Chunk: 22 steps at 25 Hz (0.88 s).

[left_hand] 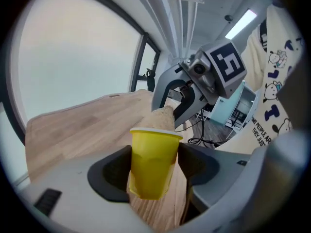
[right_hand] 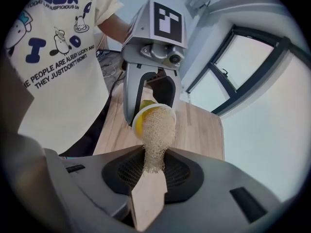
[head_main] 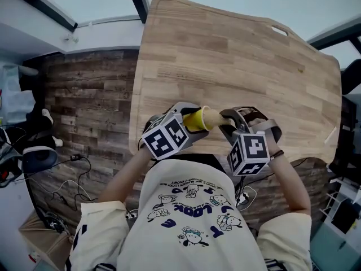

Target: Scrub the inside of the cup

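A small yellow cup (head_main: 193, 119) (left_hand: 151, 161) (right_hand: 141, 118) is held on its side above the near edge of the wooden table (head_main: 237, 66). My left gripper (head_main: 179, 126) (left_hand: 154, 166) is shut on the cup's sides. A tan loofah scrubber (head_main: 217, 118) (left_hand: 162, 116) (right_hand: 156, 137) fills the cup's mouth. My right gripper (head_main: 231, 124) (right_hand: 154, 171) is shut on the loofah's outer end, and faces the left gripper close by. The inside of the cup is hidden by the loofah.
The table's near edge lies just beyond the person's chest. Past the left edge are wood-plank floor (head_main: 84, 106), cables (head_main: 62, 191) and a headset (head_main: 34, 157). Dark furniture (head_main: 347, 145) stands at the right.
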Available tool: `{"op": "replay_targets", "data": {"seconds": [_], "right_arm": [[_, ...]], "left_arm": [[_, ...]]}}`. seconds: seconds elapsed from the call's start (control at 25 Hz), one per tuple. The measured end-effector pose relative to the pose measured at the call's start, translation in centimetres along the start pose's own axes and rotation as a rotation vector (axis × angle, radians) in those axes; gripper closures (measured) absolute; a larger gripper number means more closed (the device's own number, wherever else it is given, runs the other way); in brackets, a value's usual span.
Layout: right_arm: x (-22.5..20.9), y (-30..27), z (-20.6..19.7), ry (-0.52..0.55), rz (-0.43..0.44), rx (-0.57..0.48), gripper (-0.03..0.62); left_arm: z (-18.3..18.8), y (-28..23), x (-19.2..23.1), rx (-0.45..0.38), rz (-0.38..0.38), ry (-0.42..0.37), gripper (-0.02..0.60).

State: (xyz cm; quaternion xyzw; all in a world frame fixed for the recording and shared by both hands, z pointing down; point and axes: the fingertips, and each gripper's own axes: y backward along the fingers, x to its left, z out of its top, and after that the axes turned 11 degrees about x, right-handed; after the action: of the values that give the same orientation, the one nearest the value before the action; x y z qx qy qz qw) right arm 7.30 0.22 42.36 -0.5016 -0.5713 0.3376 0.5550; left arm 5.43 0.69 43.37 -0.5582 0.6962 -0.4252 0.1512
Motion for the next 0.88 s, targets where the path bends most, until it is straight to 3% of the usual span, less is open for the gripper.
{"op": "replay_targets", "data": {"seconds": [0.28,0.6,0.88], "right_arm": [[-0.1,0.1,0.4,0.133,-0.067,0.005,0.503],[-0.3,0.3,0.9,0.359,-0.16,0.041,0.505],[-0.3,0.7,2.4,0.556,-0.283,0.01,0.505]], "left_arm": [[-0.3,0.4,-0.3,-0.004,-0.113,0.075,0.268],[0.1,0.7,-0.5,-0.054,-0.275,0.255,0.276],[0.4,1.0,-1.1,-0.082,-0.407,0.334,0.279]]}}
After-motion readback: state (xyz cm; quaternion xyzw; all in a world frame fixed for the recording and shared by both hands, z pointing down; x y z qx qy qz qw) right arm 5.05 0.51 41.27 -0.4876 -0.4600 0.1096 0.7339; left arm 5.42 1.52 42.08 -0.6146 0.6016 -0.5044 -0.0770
